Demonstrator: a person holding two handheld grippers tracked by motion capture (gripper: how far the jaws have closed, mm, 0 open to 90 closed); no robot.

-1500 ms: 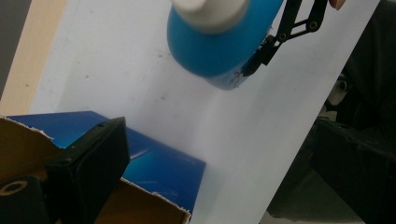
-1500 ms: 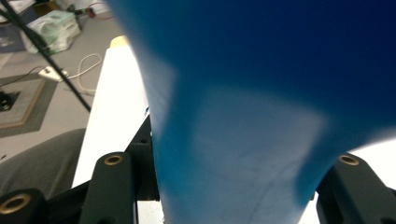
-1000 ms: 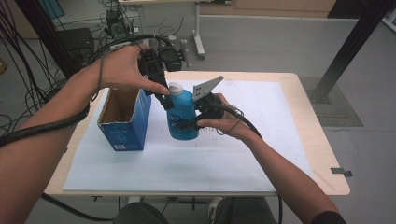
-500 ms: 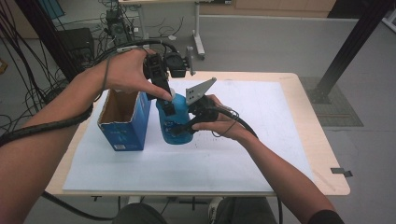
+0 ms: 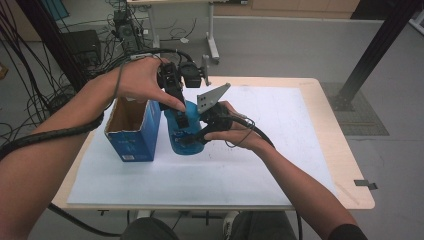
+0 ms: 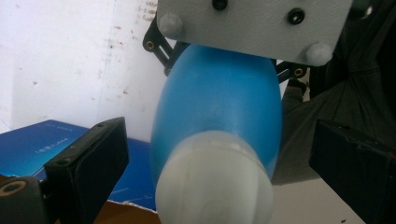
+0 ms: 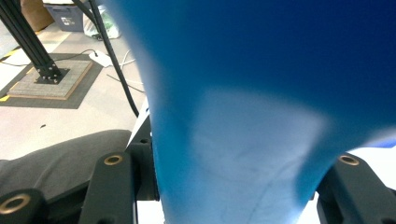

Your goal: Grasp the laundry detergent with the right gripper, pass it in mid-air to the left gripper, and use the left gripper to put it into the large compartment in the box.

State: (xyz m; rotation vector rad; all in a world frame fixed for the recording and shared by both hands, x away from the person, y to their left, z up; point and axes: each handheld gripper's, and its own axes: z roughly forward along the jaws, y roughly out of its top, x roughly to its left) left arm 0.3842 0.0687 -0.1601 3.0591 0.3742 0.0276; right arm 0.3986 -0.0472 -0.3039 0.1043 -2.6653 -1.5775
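A blue bottle [image 5: 181,137] with a white cap [image 6: 215,186] stands upright on the white sheet [image 5: 280,130]. My right gripper [image 5: 194,136] comes in from the right and is shut on the bottle's body. In the right gripper view the bottle's blue wall [image 7: 261,93] sits tight between the two jaws of the right gripper [image 7: 243,186]. My left gripper [image 5: 182,116] points down over the bottle's top. In the left gripper view, the left gripper [image 6: 219,163] is open with its jaws on either side of the cap, a gap on each side.
An open blue cardboard box [image 5: 131,131] stands just left of the bottle, close to my left hand. The right gripper's grey plate [image 6: 254,21] lies beyond the bottle. The table's right half [image 5: 325,150] is bare wood and paper. Cables and stands crowd the floor behind.
My left gripper has come down over the bottle's top, covering the white cap in the high view. The bottle, in the right gripper, has shifted slightly left toward the box.
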